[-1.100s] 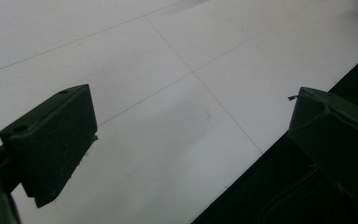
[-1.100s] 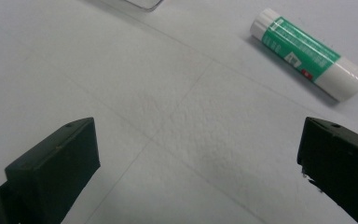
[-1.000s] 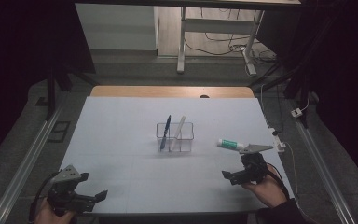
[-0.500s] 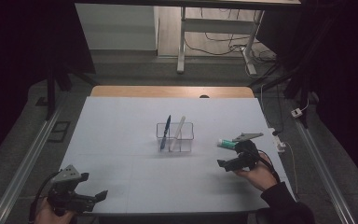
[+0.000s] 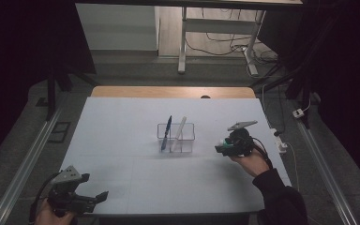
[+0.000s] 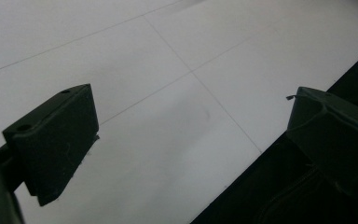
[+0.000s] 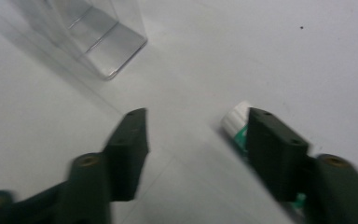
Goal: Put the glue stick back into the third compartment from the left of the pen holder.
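Note:
A clear box stands mid-table with a blue pen and a pale stick leaning in it. My right gripper is just right of the box, low over the table, held by a hand. In the right gripper view it is open, and a green tube with a white cap lies on the table partly behind the right-hand jaw, not gripped. The box's corner is ahead on the left. My left gripper rests at the front left corner, open and empty.
The white table has a wooden strip along its far edge. Its front edge runs under my left gripper. A white power strip with cables lies off the right edge. Metal rails flank both sides.
My right gripper has moved forward and leftward from the front right area to the green tube, now beside the clear box. The left gripper has stayed put.

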Tool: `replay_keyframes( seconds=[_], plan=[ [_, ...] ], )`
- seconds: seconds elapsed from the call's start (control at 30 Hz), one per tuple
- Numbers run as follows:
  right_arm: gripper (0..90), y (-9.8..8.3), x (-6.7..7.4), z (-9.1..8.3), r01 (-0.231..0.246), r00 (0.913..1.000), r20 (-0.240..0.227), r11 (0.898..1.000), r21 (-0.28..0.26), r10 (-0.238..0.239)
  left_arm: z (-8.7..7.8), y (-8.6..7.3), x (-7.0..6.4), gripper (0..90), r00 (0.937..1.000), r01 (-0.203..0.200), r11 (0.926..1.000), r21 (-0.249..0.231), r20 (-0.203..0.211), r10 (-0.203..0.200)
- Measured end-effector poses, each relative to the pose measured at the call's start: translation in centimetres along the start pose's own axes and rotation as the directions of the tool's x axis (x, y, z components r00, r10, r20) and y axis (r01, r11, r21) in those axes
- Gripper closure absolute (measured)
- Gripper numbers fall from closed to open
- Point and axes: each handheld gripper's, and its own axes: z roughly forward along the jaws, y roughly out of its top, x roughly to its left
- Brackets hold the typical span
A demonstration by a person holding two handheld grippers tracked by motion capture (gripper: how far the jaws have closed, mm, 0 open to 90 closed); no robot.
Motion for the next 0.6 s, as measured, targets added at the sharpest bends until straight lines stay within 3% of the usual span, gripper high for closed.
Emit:
replay_keyframes(
  seconds=[0.2,0.6],
  plan=[
    [88.1,1.4,-0.6,1.5,0.047,0.9988,0.012,0.998,0.040,-0.047,0.0,0.0,0.0,2.2,1.0000,0.000,1.0000,-0.001,0.003,0.000],
    [89.7,2.7,-0.3,4.2,0.117,0.9904,0.063,0.989,0.086,-0.123,0.0,0.0,0.0,2.3,1.0000,-0.002,1.0000,-0.001,0.004,0.002]
  ],
)
